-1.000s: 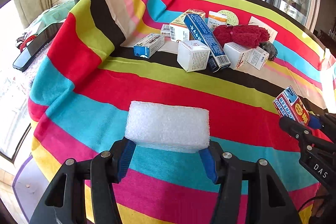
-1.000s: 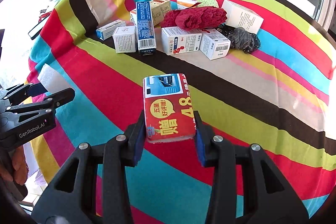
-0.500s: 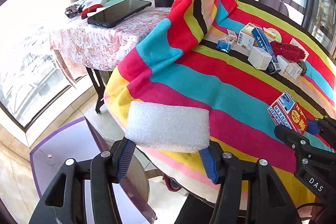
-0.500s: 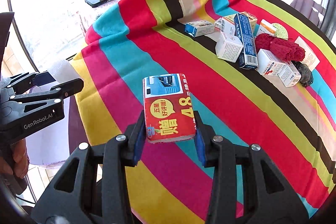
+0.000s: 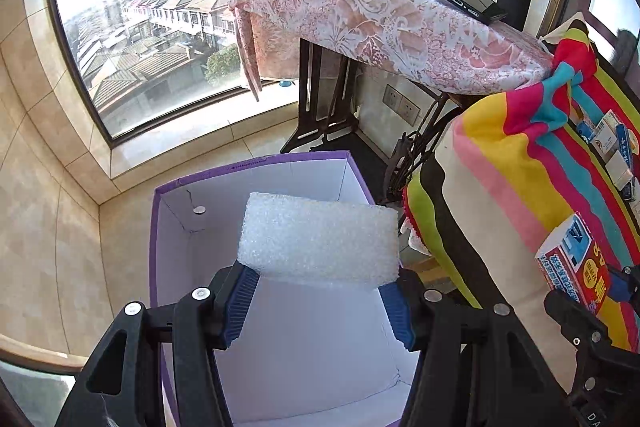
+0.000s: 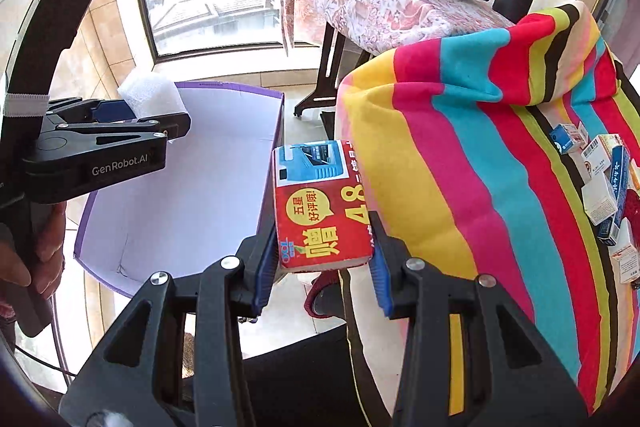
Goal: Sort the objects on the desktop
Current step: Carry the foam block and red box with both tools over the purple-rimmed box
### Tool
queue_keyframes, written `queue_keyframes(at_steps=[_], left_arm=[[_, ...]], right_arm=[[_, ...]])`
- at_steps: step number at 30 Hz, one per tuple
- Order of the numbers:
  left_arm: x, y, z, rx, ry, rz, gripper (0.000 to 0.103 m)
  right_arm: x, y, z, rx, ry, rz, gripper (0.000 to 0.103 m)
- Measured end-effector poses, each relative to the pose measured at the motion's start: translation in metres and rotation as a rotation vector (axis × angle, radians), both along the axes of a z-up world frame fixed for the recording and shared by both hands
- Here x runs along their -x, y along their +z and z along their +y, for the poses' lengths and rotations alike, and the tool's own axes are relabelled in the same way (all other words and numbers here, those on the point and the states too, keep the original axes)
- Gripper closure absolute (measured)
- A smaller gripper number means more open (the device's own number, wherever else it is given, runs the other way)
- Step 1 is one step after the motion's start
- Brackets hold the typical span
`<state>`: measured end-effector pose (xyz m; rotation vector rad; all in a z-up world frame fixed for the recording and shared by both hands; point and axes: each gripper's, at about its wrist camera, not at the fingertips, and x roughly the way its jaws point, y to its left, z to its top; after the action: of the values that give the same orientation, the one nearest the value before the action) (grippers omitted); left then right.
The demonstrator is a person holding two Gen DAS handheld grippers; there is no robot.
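Risk sits with the right gripper (image 6: pixel 322 267): its 2 fingers pinch the red box (image 6: pixel 322 205) outside the purple bin (image 6: pixel 276 115), whose wall is at 9 o'clock, so releasing now would likely drop it on the floor. Left gripper (image 5: pixel 320 297) clamps the white foam block (image 5: pixel 320 237) between both pads, over the bin's open mouth.

Both tools clamped, held out level.
Left tool (image 5: pixel 320 297) above the purple-rimmed white cardboard box (image 5: pixel 256 163); right tool (image 6: pixel 322 267) beside its wall.
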<state>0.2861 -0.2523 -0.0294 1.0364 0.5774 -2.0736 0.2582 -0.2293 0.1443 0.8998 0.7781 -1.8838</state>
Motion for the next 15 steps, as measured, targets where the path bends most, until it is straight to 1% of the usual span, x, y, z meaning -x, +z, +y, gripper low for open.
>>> queue_keyframes(at_steps=[2,5,6,9,12,15], left_arm=[[-0.016,-0.005,-0.011,-0.006,0.051,-0.018,0.045],[-0.042,-0.013,-0.026,-0.018,0.122,-0.033,0.045],[-0.047,-0.014,-0.032,-0.022,0.134,-0.037,0.045],[-0.056,-0.019,-0.048,-0.018,0.163,-0.054,0.045],[-0.059,-0.027,-0.06,-0.02,0.172,-0.069,0.045],[-0.059,-0.036,-0.072,-0.018,0.188,-0.093,0.045]], right_arm=[[-0.014,-0.01,-0.015,-0.022,0.061,-0.024,0.059],[-0.032,-0.028,-0.036,-0.062,0.137,-0.085,0.059],[-0.038,-0.034,-0.043,-0.078,0.157,-0.091,0.059],[-0.048,-0.05,-0.056,-0.126,0.202,-0.104,0.059],[-0.052,-0.061,-0.065,-0.16,0.219,-0.13,0.059],[-0.052,-0.072,-0.077,-0.2,0.23,-0.122,0.059]])
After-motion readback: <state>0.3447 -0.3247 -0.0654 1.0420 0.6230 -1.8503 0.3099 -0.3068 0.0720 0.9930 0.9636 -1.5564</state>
